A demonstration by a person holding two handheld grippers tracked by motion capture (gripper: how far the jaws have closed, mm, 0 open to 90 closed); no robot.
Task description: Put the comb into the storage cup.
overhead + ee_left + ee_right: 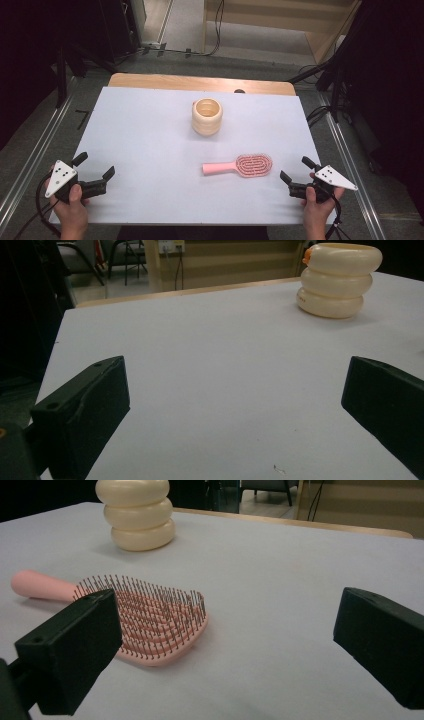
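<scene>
A pink hairbrush (240, 166) lies bristles up on the white table top (150, 140), its handle pointing left. A cream ribbed cup (207, 116) stands upright behind it near the middle. My right gripper (296, 169) rests at the table's front right, open, just right of the brush head. In the right gripper view the hairbrush (155, 622) lies close behind the left jaw and the cup (138, 513) is farther back. My left gripper (94, 165) sits at the front left, open and holding nothing. The left gripper view shows the cup (339, 280) at the far right.
A wooden table edge (200, 82) runs along the back behind the white top. Metal rails (30, 165) flank both sides of the table. Cables and dark stands lie on the floor beyond.
</scene>
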